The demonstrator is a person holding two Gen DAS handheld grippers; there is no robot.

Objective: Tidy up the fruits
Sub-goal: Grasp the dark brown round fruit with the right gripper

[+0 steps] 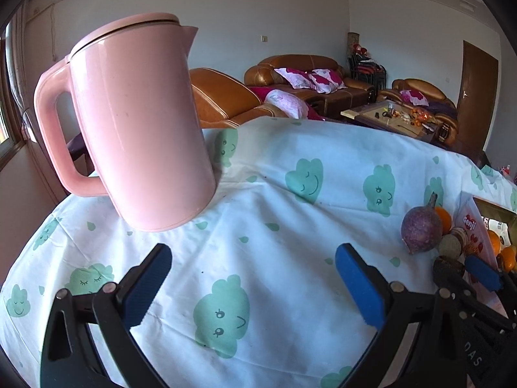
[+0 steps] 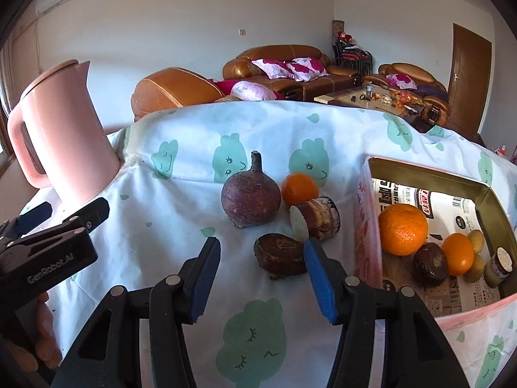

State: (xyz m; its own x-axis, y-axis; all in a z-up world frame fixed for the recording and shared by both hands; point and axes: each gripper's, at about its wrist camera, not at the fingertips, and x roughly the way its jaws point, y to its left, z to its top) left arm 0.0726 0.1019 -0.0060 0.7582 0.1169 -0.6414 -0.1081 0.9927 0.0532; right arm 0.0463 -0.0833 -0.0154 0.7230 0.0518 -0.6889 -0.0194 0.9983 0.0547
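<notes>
Right, cloud-print tablecloth (image 2: pixel 181 252), pink jug (image 1: pixel 135 123) far left, box (image 2: pixel 368 239) right holding oranges. Purple root (image 2: pixel 250 195), small orange (image 2: pixel 299 189) loose beside the box. Left gripper (image 1: pixel 253 286) and right gripper (image 2: pixel 260 276) both spread, holding nothing.

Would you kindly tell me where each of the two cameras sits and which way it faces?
Left wrist: sits on the left gripper, low over the tablecloth, facing the pink kettle; its own open fingers show, and the right gripper at the right edge.
Right wrist: sits on the right gripper, facing a brown fruit and the box of oranges; its own open fingers show, with the left gripper and hand at left.
Shared: the kettle, the purple round fruit, the tablecloth and the sofas.
</notes>
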